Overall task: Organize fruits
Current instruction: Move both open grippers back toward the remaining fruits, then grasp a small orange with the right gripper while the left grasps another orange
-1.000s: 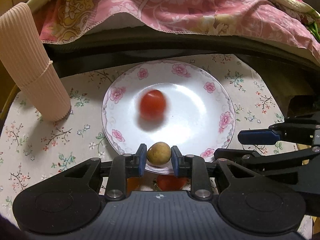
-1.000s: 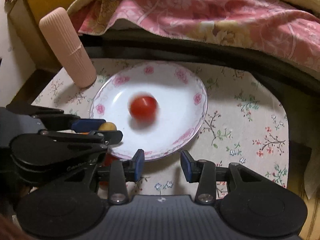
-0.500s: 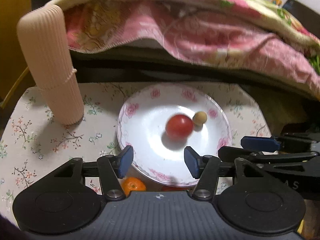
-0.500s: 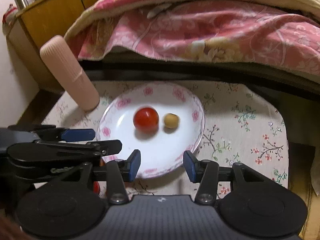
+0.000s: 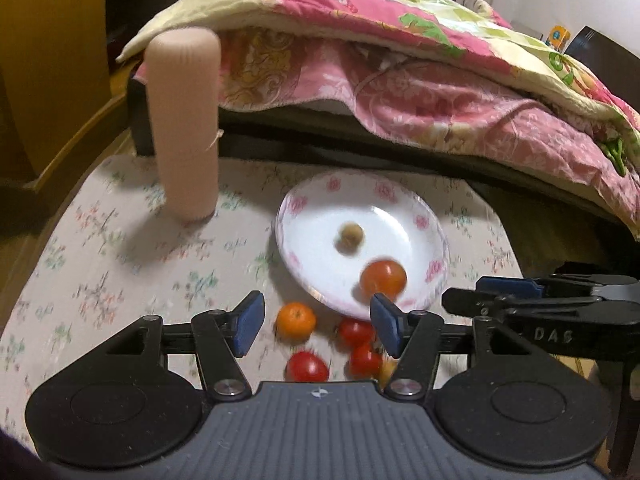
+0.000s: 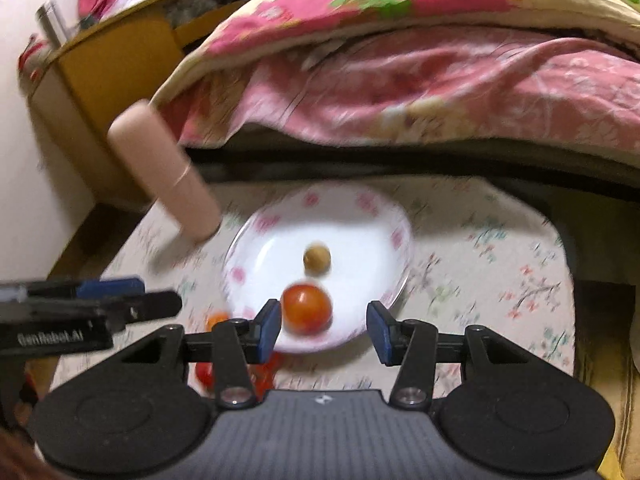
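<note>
Fruits sit partly on the floral plate (image 5: 304, 276), mid-tabletop: small tan fruit (image 5: 351, 234) and red tomato (image 5: 383, 279) near its front rim. Left wrist view alone shows the loose group off the plate at the front edge: orange fruit (image 5: 296, 321), three red tomatoes (image 5: 307, 366); right view mostly hides them. Pink ribbed cylinder (image 5: 184, 128) stands at back-left corner. Left gripper (image 5: 316, 322) jaws have just been opening, now apart, nothing pinched. Right gripper (image 6: 322, 330) jaws apart, empty.

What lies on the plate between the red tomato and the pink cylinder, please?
In the right wrist view, the small tan fruit lies on the plate between the red tomato and the pink cylinder; beyond it, bare plate and floral cloth.
</note>
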A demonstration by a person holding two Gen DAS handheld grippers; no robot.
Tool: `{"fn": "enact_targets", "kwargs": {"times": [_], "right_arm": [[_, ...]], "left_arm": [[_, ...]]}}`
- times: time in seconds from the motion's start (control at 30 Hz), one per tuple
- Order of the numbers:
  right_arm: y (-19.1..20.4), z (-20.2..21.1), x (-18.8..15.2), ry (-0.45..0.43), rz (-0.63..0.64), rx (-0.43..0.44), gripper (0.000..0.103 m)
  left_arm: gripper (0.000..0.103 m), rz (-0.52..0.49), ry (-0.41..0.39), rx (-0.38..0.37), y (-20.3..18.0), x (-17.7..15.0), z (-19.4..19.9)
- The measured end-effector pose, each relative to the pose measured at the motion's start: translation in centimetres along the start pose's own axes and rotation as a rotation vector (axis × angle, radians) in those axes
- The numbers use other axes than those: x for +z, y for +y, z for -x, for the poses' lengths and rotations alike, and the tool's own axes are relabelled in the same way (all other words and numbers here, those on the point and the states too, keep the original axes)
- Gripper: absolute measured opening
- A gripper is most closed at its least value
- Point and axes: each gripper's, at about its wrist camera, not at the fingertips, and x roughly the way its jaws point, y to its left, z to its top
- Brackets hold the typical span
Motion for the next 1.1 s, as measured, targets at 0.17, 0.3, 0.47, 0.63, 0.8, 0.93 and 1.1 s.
{"fn": "enact_targets", "kwargs": {"times": [0.17, 0.3, 0.47, 0.63, 0.8, 0.93, 1.1], "right_arm": [[1.2, -0.1, -2.3, 0.06, 0.045, 0.015, 0.05], [1.7, 0.1, -4.3, 0.095, 0.06, 0.034, 0.05], [3.2, 0.7, -6.2, 0.113, 0.068, 0.061, 0.05], [5.6, 0.3, -7.9, 0.129, 0.092, 0.073, 0.05], [7.4, -1.1, -8.6, 0.14, 0.201, 0.046, 0.05], [7.9, -2.0, -8.4, 0.147, 0.218, 0.079, 0.05], [8.3, -3.0, -8.0, 0.147, 0.254, 0.085, 0.05]], "left_arm": [[0.066, 0.001, 0.024, 0.023, 0.7, -2.8, 1.1], [0.066, 0.005, 0.055, 0.028, 1.9, -5.0, 1.8], [0.066, -0.046, 0.093, 0.047, 2.8, -6.8, 1.6], [0.066, -0.097, 0.126, 0.041, 3.5, -7.9, 1.2], [0.066, -0.121, 0.129, 0.032, 4.0, -8.4, 0.9], [0.066, -0.164, 0.138, 0.049, 3.5, -8.6, 0.1], [0.064, -0.199, 0.144, 0.063, 3.0, -8.6, -0.8]]}}
